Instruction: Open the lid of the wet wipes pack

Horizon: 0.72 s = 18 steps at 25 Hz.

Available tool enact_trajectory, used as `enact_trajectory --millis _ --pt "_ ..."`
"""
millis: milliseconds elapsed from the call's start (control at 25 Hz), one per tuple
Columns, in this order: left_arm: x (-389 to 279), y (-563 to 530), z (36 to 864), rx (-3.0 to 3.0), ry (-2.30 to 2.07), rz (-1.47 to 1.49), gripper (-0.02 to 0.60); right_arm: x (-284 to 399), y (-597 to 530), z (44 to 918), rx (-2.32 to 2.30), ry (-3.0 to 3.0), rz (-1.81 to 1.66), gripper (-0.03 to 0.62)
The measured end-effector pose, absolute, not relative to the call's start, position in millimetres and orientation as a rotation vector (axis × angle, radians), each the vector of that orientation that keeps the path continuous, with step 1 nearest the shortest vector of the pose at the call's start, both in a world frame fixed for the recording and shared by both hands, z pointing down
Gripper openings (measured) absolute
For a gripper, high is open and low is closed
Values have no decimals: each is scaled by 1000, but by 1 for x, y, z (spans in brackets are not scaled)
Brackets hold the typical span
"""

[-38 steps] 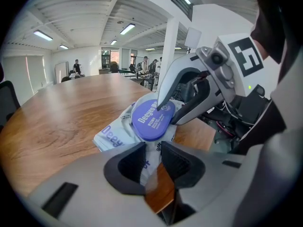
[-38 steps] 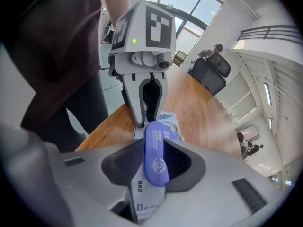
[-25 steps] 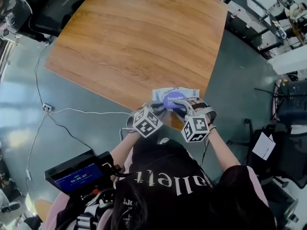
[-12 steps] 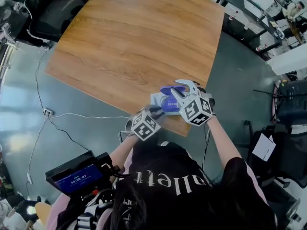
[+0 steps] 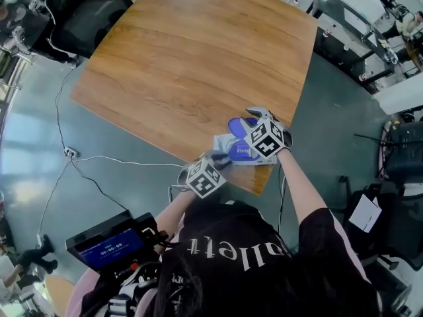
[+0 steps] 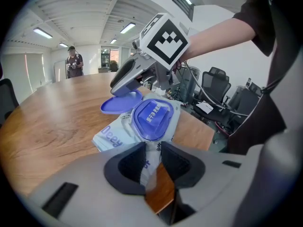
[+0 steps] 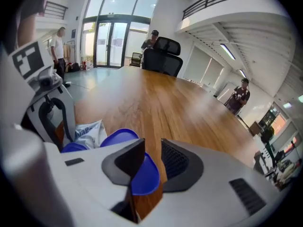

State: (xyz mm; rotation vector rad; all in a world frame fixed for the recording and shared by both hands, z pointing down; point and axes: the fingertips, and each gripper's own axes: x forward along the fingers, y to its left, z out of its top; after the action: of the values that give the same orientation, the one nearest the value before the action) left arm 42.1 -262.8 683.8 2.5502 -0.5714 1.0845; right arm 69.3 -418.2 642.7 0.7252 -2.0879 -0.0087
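Observation:
The wet wipes pack (image 5: 231, 156) lies at the near corner of the wooden table (image 5: 192, 58). Its purple lid (image 6: 120, 103) is swung up and back from the purple oval frame (image 6: 152, 119). My left gripper (image 6: 154, 157) is shut on the near edge of the pack's white film. My right gripper (image 7: 152, 157) is over the far side of the pack, its jaws closed on the rim of the lid (image 7: 141, 176). In the head view the left gripper (image 5: 217, 160) is at the near side of the pack and the right gripper (image 5: 250, 120) at the far side.
The pack is close to the table's near edge, with the grey floor beyond. A black office chair (image 5: 86, 12) stands at the far left corner. A cable (image 5: 99, 158) trails over the floor. A device with a screen (image 5: 109, 243) hangs at the person's front. People stand far off.
The right gripper has moved up and away across the pack, and the purple lid has swung open with it. The left gripper keeps hold of the pack's near edge.

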Motion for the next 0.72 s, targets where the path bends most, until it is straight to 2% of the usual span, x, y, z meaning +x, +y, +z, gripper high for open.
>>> enact_trajectory --millis 480,720 --pt "36 -263 680 2527 -577 1061 103 86 -383 581 964 -2295 181 114" --pt "36 -252 647 2417 -720 875 103 108 -313 573 1053 -2328 291 114"
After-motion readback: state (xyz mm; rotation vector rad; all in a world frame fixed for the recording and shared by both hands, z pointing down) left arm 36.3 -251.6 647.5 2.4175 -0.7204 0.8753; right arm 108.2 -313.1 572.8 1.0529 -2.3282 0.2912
